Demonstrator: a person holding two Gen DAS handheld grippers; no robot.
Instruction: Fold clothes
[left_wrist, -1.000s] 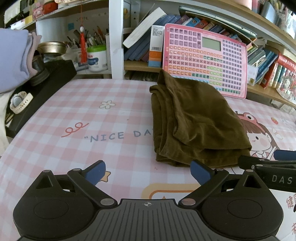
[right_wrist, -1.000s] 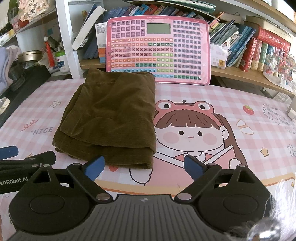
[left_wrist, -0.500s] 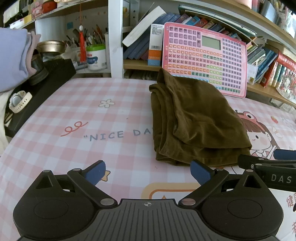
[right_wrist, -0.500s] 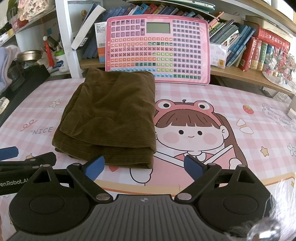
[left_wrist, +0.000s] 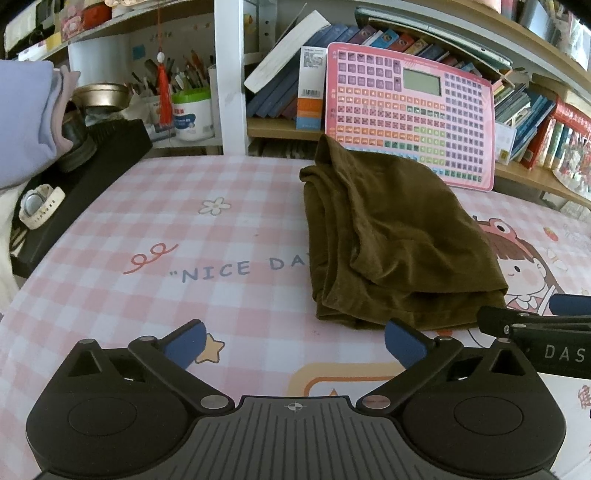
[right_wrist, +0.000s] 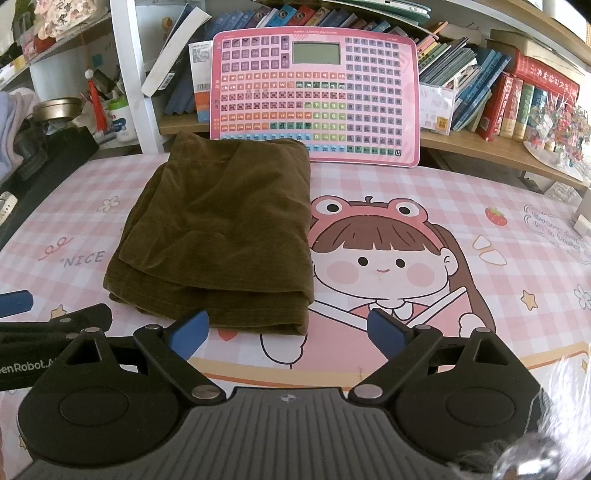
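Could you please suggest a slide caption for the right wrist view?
Open right hand-held gripper poised before a folded brown garment on a pink tablecloth.

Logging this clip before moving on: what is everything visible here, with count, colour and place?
folded garment: one, olive-brown, mid-table, left of the cartoon girl print
tablecloth: one, pink check
learning pad: one, pink, propped against the shelf behind the garment
books: many, mixed colours, on shelves
pen tub: one, white with green rim, left shelf
wristwatch: one, white, on the black case at left
left gripper: jaws open, empty
right gripper: jaws open, empty
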